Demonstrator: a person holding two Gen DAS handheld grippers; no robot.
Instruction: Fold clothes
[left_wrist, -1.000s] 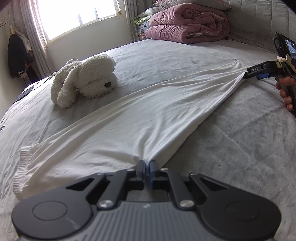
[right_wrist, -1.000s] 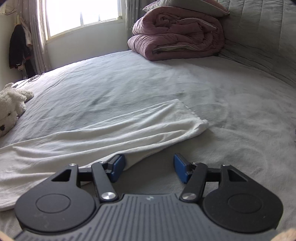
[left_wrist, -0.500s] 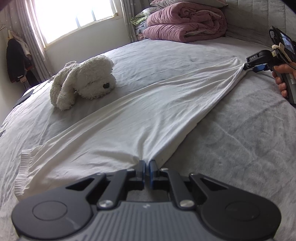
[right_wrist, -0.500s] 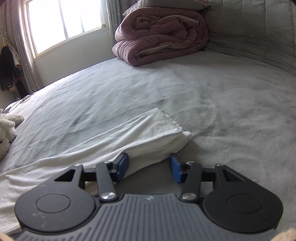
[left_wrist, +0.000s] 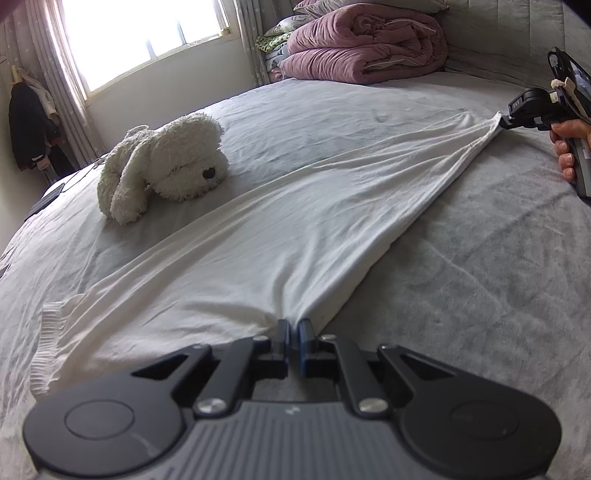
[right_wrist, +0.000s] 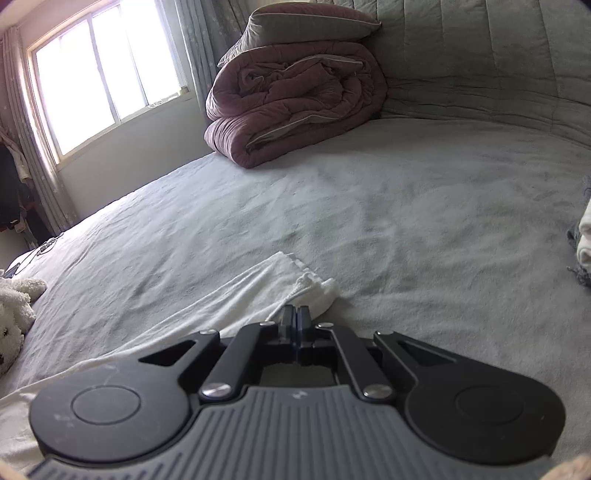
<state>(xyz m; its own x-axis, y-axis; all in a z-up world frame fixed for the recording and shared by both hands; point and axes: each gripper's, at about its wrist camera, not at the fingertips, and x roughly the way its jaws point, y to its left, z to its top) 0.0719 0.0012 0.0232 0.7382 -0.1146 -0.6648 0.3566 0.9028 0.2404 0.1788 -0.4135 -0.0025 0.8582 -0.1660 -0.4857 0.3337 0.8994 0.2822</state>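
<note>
A long white garment (left_wrist: 280, 221) lies stretched across the grey bed (left_wrist: 480, 288). At its near end the fabric bunches into my left gripper (left_wrist: 293, 326), which is shut on it. The far end narrows to a corner pinched by my right gripper (left_wrist: 504, 120), held by a hand (left_wrist: 567, 146) at the right edge. In the right wrist view my right gripper (right_wrist: 296, 314) is shut on the gathered white corner of the garment (right_wrist: 299, 286), which trails away to the lower left. A ribbed cuff (left_wrist: 46, 350) lies at the near left.
A white plush dog (left_wrist: 162, 170) rests on the bed left of the garment. A folded mauve quilt (right_wrist: 295, 103) with a pillow on top sits at the headboard. Folded white and grey items (right_wrist: 583, 243) lie at the bed's right edge. A window (left_wrist: 147, 33) is behind.
My right gripper's jaws went from wide open beside the garment's end to shut on its corner, and it pulled the cloth taut toward the right. My left gripper kept its grip and place.
</note>
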